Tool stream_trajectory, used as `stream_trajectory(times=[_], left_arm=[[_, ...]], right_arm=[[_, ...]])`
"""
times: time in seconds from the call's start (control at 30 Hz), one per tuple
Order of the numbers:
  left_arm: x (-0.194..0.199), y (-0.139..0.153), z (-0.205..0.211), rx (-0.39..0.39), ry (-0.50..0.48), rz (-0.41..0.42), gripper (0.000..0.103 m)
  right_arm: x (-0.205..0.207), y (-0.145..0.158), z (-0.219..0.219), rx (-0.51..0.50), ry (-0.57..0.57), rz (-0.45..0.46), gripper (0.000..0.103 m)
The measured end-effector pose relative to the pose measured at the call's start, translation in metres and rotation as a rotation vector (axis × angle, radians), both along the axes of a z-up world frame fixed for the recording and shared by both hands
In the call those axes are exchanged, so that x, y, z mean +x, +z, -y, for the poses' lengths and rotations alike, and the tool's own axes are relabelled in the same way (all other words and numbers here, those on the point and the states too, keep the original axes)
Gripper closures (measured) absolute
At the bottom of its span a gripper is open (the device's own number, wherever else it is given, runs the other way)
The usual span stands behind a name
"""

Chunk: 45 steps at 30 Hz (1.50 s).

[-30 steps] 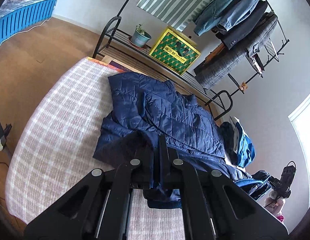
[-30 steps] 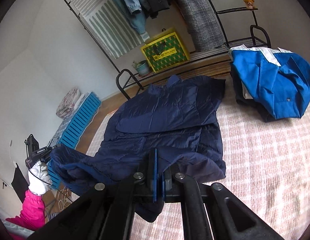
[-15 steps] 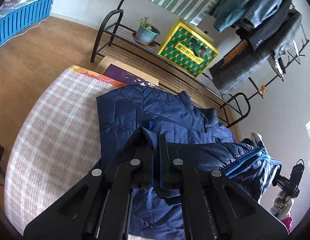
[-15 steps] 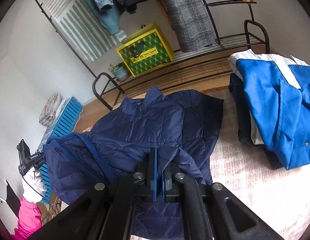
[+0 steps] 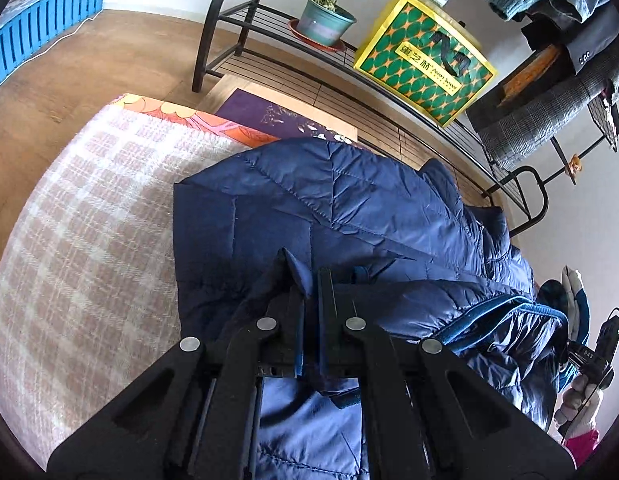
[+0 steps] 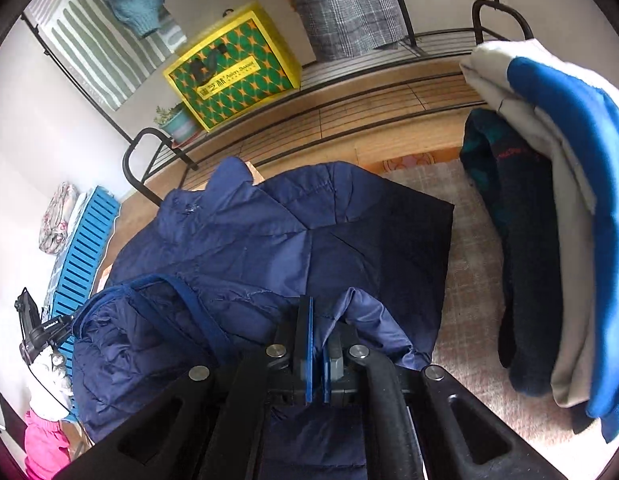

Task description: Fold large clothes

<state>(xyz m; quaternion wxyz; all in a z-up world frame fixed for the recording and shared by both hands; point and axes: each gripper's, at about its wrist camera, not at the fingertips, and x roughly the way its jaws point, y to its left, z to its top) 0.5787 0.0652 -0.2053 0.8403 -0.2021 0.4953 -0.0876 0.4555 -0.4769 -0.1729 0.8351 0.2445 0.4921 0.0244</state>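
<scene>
Mid-fold: hem of navy jacket [image 5: 341,208] carried up over its body.

Jacket lay frame centre on the checked blanket [image 5: 81,240]. My left gripper [image 5: 309,280] and right gripper [image 6: 317,320] were each clenched on hem fabric. I judged the next move: lower toward collar, align edges, release.

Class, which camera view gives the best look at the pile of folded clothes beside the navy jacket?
The right wrist view: the pile of folded clothes fills its right side, showing blue, white and dark layers stacked on the plaid blanket. The left wrist view shows only a sliver behind the navy jacket.
</scene>
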Motion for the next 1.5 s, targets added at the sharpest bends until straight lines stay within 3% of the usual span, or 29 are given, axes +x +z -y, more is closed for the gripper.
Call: stream_trajectory(times=[0.1,0.17,0.23,0.37,0.47,0.53,0.7,0.8,0.87,0.9,0.97,1.0,1.07,1.17,1.5], left_arm=[[0.004,0.0,-0.002,-0.014,-0.013,-0.013,0.082],[0.004,0.006,-0.007,-0.04,-0.002,0.005,0.059],[0.003,0.016,-0.016,-0.064,0.018,0.024,0.045],[-0.004,0.039,-0.036,-0.079,0.008,0.098,0.045],[-0.011,0.043,-0.045,-0.001,-0.017,0.112,0.045],[-0.012,0.036,-0.049,0.024,-0.037,0.079,0.045],[-0.016,0.008,-0.045,0.006,-0.101,-0.019,0.045],[-0.018,-0.002,-0.03,0.058,-0.133,-0.043,0.045],[-0.017,-0.009,-0.022,0.072,-0.144,-0.064,0.065],[-0.017,-0.01,-0.019,0.082,-0.148,-0.069,0.068],[-0.022,-0.01,-0.013,0.117,-0.153,-0.056,0.081],[-0.023,-0.009,-0.011,0.133,-0.16,-0.046,0.091],[-0.028,-0.007,-0.005,0.166,-0.167,-0.027,0.1],[-0.034,-0.001,0.0,0.2,-0.176,0.006,0.102],[-0.031,0.047,0.001,0.27,-0.145,0.151,0.103]], right_arm=[[-0.001,-0.002,0.003,0.012,0.012,0.01,0.098],[-0.002,0.001,0.007,0.024,0.012,0.027,0.081],[-0.003,0.005,0.011,0.039,0.001,0.043,0.07],[-0.019,0.022,0.021,-0.003,-0.008,0.109,0.048],[-0.029,0.028,0.019,-0.071,0.022,0.125,0.046],[-0.035,0.025,0.018,-0.111,0.036,0.109,0.045],[-0.04,0.007,0.013,-0.107,0.079,0.057,0.045],[-0.038,-0.003,0.007,-0.106,0.097,0.031,0.045],[-0.036,-0.008,0.003,-0.111,0.108,0.016,0.047],[-0.035,-0.01,0.001,-0.118,0.11,0.01,0.05],[-0.033,-0.012,-0.003,-0.129,0.12,0.001,0.067],[-0.034,-0.012,-0.004,-0.142,0.125,-0.002,0.071],[-0.036,-0.011,-0.006,-0.147,0.141,0.006,0.092],[-0.041,-0.008,-0.008,-0.166,0.144,0.024,0.102],[-0.046,0.043,-0.021,-0.348,0.135,0.149,0.103]])
